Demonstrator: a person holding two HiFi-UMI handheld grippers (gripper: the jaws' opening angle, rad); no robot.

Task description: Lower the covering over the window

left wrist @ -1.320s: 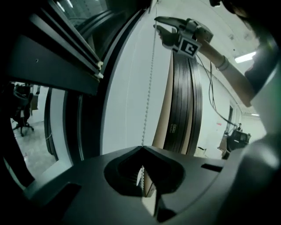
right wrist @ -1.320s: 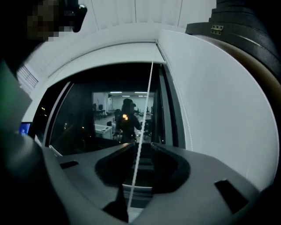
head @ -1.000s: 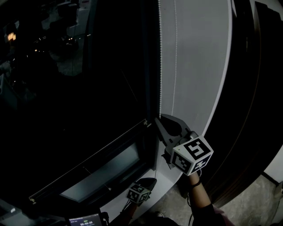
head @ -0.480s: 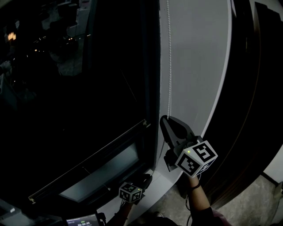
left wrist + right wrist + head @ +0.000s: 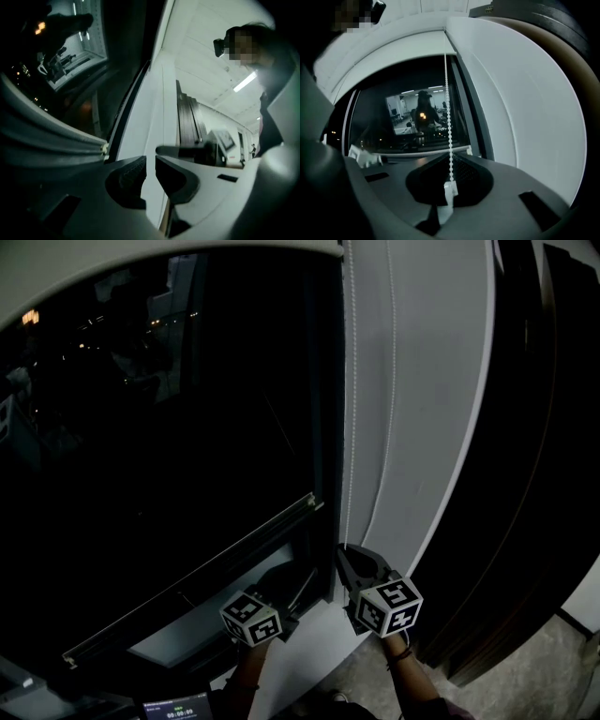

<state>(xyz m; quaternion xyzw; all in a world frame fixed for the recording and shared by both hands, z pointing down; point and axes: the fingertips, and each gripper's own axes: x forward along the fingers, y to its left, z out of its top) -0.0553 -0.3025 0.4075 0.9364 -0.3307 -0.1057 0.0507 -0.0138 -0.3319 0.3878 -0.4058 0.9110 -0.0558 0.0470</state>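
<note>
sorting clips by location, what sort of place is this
Likely an office at night: a tall dark window, a blind worked by a bead chain, and a long ceiling strip light in the room behind.

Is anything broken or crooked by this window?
Nothing looks broken or crooked. The bead chain hangs straight beside the dark window, and the right tool is pinching its lower end.

I see the white bead chain [image 5: 349, 427] hanging straight down beside the window frame [image 5: 326, 381]; the dark window glass [image 5: 169, 427] lies uncovered, with a pale strip [image 5: 141, 263] along its top.
</note>
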